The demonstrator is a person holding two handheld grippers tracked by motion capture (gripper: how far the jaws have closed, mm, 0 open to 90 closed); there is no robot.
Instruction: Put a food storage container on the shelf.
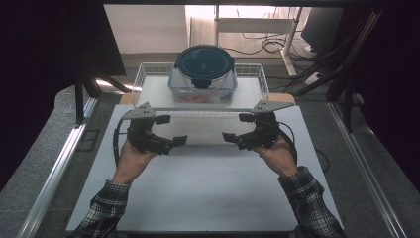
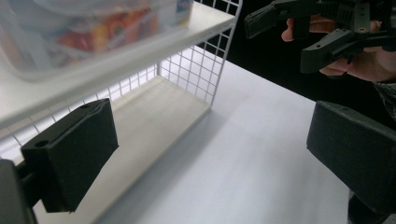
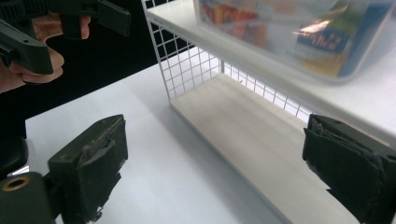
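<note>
A clear plastic container point(image 1: 203, 79) with a dark round lid point(image 1: 204, 60) stands on the top board of a white wire shelf point(image 1: 148, 91) at the far side of the white table point(image 1: 208, 188). Colourful contents show through the container's wall point(image 2: 93, 32) point(image 3: 289, 32). My left gripper point(image 1: 172, 130) hangs open in front of the shelf's left half, with nothing between its jaws point(image 2: 210, 154). My right gripper point(image 1: 236, 127) is open too, in front of the right half, also holding nothing point(image 3: 215, 163). The two point inward at each other. The shelf's lower board point(image 2: 154, 112) point(image 3: 252, 130) is bare.
Wire mesh point(image 2: 196, 70) closes the shelf's ends. Metal rails point(image 1: 59, 163) run along both sides of the table. Dark curtains stand left and right, and cables point(image 1: 267, 44) lie on the floor behind the shelf. Bare tabletop lies between my hands and the near edge.
</note>
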